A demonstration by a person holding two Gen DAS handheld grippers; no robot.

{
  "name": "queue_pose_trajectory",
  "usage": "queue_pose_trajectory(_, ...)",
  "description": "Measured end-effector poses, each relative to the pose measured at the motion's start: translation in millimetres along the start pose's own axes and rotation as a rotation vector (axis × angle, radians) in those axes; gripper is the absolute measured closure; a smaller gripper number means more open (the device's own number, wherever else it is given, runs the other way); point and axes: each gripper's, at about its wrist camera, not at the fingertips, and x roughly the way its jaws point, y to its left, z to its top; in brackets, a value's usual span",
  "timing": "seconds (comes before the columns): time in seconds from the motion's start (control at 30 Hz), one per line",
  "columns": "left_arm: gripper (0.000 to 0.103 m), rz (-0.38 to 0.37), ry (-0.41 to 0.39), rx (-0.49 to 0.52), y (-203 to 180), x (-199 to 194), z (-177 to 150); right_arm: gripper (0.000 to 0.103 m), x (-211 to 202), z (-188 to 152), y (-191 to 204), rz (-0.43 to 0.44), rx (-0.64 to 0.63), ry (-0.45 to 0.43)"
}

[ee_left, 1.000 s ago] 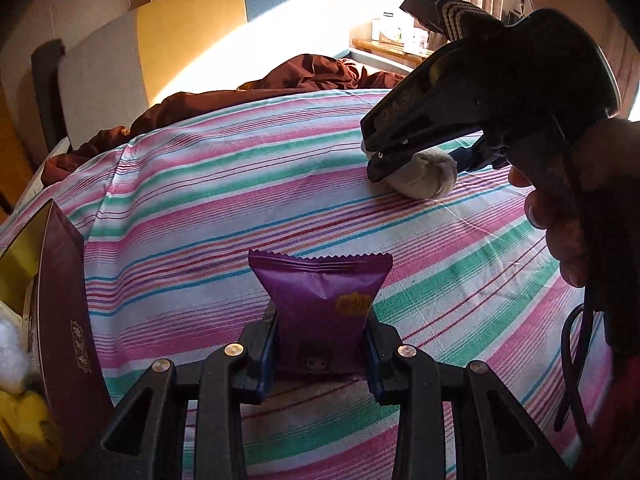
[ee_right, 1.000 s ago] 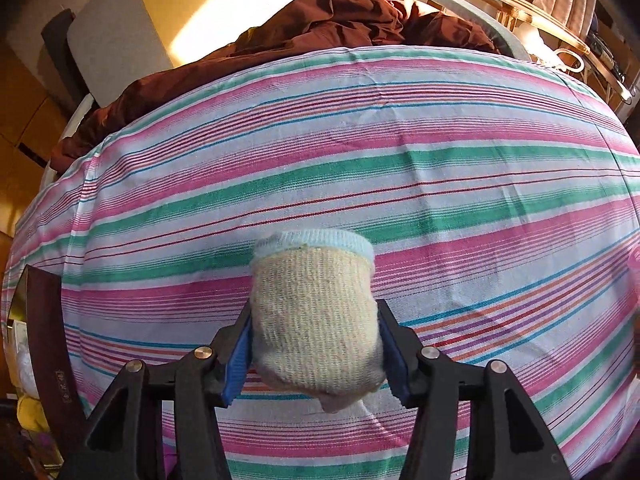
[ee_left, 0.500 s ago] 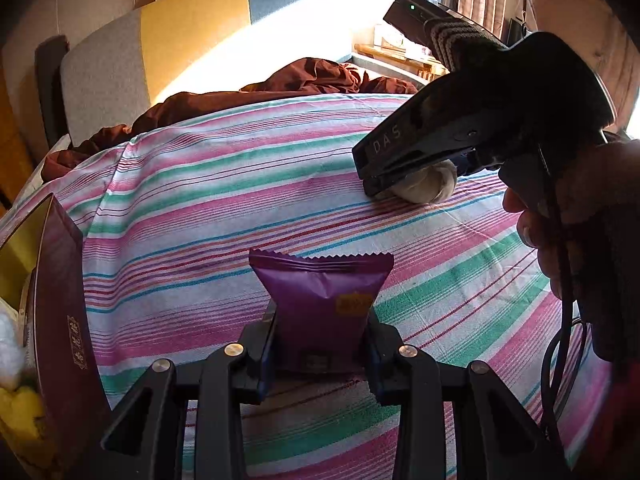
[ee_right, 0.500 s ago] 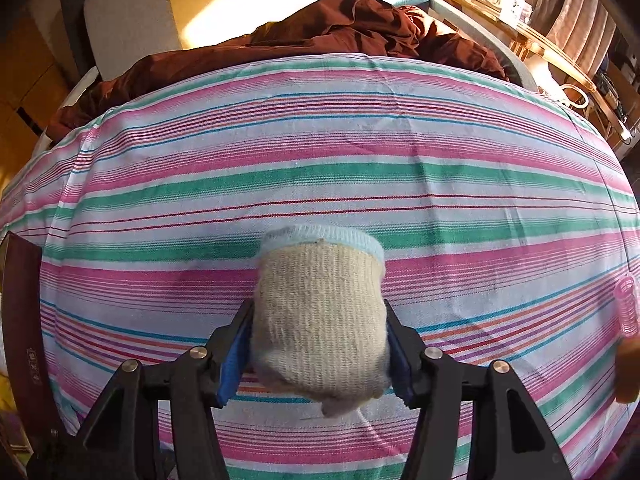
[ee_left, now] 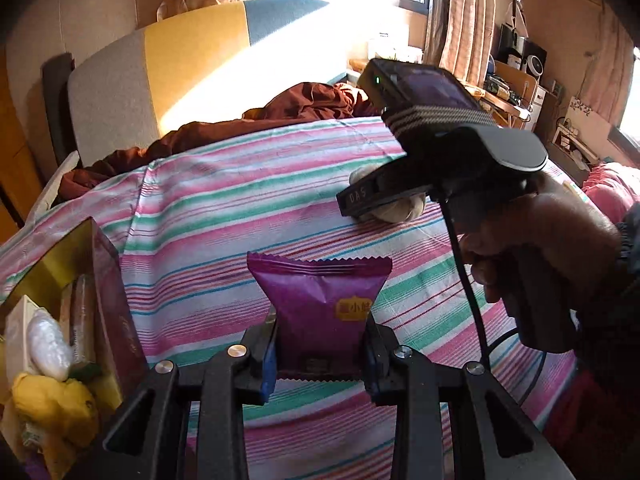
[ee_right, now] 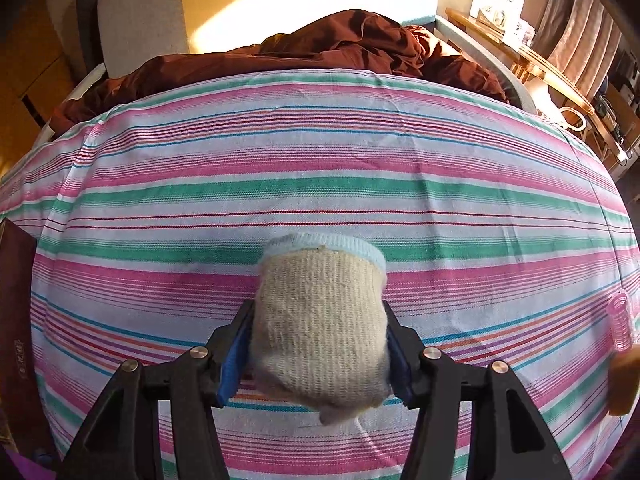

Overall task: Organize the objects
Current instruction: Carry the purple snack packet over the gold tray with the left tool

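Purple snack packet (ee_left: pixel 320 304): upright, clamped between jaws of left gripper (ee_left: pixel 319 354), above striped sheet (ee_left: pixel 224 208), just right of open maroon box (ee_left: pixel 108 308).
Striped sheet: covers bed; brown blanket (ee_right: pixel 320 48) bunched at far edge.
Box: holds yellow and white items.
Rolled beige sock (ee_right: pixel 320 328): pinched by right gripper (ee_right: pixel 318 356), blue cuff facing away.
Pink hair roller (ee_right: pixel 622 322): on sheet, far right.

Purple snack packet (ee_left: pixel 320 300) upright, cream rolled sock (ee_right: pixel 320 328) upright
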Motion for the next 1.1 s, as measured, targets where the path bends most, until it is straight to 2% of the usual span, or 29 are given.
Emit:
queue_pose_trajectory(0.23, 0.069, 0.073, -0.078, -0.042, 35, -54, -6, 0.045, -12, -6, 2, -0.009, -0.016, -0.033)
queue_pose_trajectory(0.43, 0.069, 0.105, -0.091, -0.131, 81, -84, -25, 0.045, -8, -9, -2, -0.015, -0.027, -0.054)
queue_pose_trajectory(0.57, 0.069, 0.139, -0.083, -0.236, 132, -108, -51, 0.047, -10, -11, 0, -0.024, -0.029, -0.054)
queue_pose_trajectory(0.73, 0.069, 0.289, -0.092, -0.382, 207, -151, -97, 0.047, -10, -11, 4, -0.044, -0.048, -0.055)
queue_pose_trajectory(0.8, 0.069, 0.313, -0.088, -0.448, 231, -167, -119, 0.047, -10, -11, 4, -0.045, -0.05, -0.053)
queue_pose_trajectory(0.97, 0.069, 0.296, -0.068, -0.549, 253, -180, -158, 0.048, -8, -9, 5, -0.062, -0.066, -0.056)
queue_pose_trajectory(1.1, 0.069, 0.161, -0.04, -0.562, 239, -161, -155, 0.048, -7, -8, 4, -0.061, -0.065, -0.054)
